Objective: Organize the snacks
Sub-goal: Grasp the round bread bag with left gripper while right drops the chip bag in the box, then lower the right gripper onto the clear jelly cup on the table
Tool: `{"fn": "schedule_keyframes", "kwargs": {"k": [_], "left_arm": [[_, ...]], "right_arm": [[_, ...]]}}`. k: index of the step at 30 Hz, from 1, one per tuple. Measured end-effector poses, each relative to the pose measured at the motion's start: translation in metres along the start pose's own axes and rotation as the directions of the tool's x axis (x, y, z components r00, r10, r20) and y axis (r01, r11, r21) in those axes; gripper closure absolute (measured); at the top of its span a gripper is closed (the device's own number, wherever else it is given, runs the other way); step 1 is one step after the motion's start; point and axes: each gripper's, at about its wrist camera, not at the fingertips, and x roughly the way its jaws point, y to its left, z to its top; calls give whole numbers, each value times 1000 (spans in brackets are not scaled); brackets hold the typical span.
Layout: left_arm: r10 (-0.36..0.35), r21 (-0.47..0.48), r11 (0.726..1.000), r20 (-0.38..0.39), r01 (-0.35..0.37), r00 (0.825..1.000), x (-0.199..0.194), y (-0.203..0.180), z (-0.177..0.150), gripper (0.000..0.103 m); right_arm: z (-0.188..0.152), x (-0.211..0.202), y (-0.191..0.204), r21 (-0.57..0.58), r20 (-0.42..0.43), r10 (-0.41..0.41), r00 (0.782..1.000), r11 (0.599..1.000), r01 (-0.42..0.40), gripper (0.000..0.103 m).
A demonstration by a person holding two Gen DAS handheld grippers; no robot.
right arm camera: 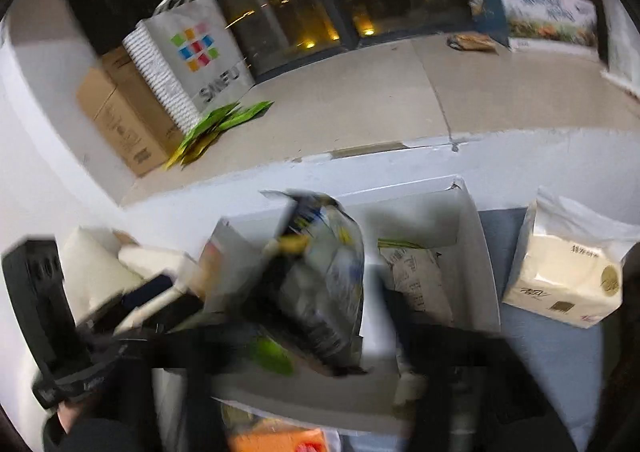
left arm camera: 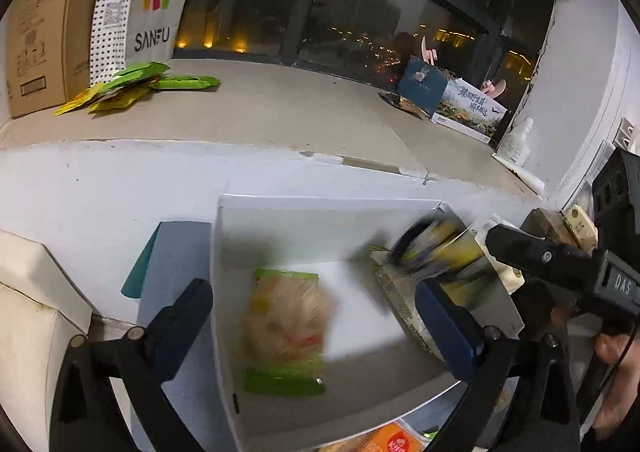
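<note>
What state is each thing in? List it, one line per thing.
White box: open, lid off.
Green snack packet: lying flat on the box floor.
Blurred dark bag: over the box by the right gripper; grip cannot be told.
Left gripper: open, empty, over the box.
Shopping bag: upright on the sill.
Green packets: loose pile on the sill.
Tissue pack: upright beside the box.

Between your left jaws lies the open white cardboard box (left arm camera: 224, 252), its floor bare around the flat green-edged noodle packet (left arm camera: 286, 328). Just past your right-hand jaw, upright grey snack packets (left arm camera: 404, 300) crowd that side wall. Your right jaws are filled by a blurred silver-and-blue crinkly bag (right arm camera: 320, 276) above the box; beyond them to the right, a cream tissue pack (right arm camera: 568, 276) stands outside the wall.
</note>
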Motion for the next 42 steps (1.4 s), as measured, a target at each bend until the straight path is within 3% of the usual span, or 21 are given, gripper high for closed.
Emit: {"fn": "schedule_keyframes", "kwargs": {"k": [2, 6, 12, 17, 21, 24, 27, 34, 42], "left_arm": [[11, 10, 1000, 25, -12, 1000, -8, 1, -4, 0], [-2, 29, 1000, 62, 0, 998, -27, 2, -7, 0], [-32, 103, 995, 124, 20, 992, -79, -18, -25, 0], [-76, 184, 982, 195, 40, 978, -139, -42, -67, 0], [-113, 188, 980, 228, 70, 967, -178, -52, -105, 0], [-165, 180, 976, 223, 126, 961, -200, -57, -138, 0], [-167, 171, 977, 216, 131, 962, -212, -63, -166, 0], [-190, 179, 971, 155, 161, 970, -215, -76, -209, 0], [-190, 175, 971, 139, 164, 972, -214, -80, -220, 0]], "right_arm": [[-2, -4, -3, 19, 21, 22, 1000, 1000, -22, 0], [-6, -12, 6, -52, 23, -19, 1000, 998, 20, 0], [-13, -46, 21, -124, 67, -2, 998, 992, 10, 0], [-40, -100, 32, -217, 128, 23, 991, 976, 6, 0], [-81, -146, 33, -296, 170, 33, 985, 955, 19, 0], [-120, -178, 27, -333, 191, 15, 981, 942, 50, 0], [-155, -200, 17, -348, 204, -11, 979, 934, 83, 0], [-230, -229, -13, -272, 207, -78, 975, 953, 134, 0], [-256, -224, -26, -243, 175, -83, 981, 962, 125, 0]]}}
